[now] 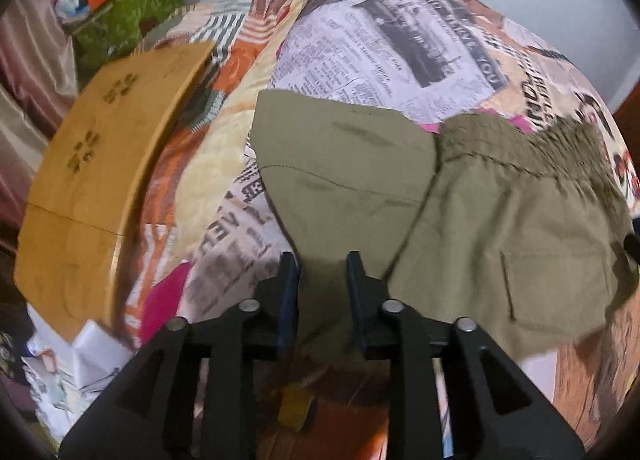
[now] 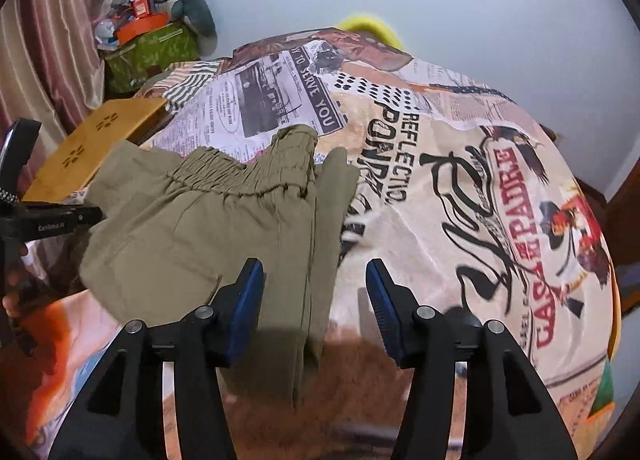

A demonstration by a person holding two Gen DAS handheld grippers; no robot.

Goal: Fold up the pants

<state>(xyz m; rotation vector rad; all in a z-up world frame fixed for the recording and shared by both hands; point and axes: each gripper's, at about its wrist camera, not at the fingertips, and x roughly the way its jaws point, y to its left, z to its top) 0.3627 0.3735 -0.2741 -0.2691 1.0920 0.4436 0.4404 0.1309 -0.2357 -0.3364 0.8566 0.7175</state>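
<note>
Olive-green pants [image 1: 500, 220] lie partly folded on a bed with a newspaper-print cover [image 1: 360, 48]. In the left wrist view the elastic waistband [image 1: 528, 140] is at the upper right and a folded leg panel [image 1: 340, 164] lies to the left. My left gripper [image 1: 323, 264] hangs over the leg fabric with its jaws a little apart; nothing shows between them. In the right wrist view the pants [image 2: 192, 228] lie left of centre, waistband [image 2: 248, 176] up. My right gripper [image 2: 315, 272] is open above the pants' right edge. The left gripper's body [image 2: 48, 220] shows at the left edge.
A wooden lap table [image 1: 88, 172] lies on the bed's left side, also in the right wrist view [image 2: 92, 144]. A green box with clutter [image 2: 152, 48] and curtains [image 2: 44, 44] stand at the back left. A white wall [image 2: 480, 20] is behind the bed.
</note>
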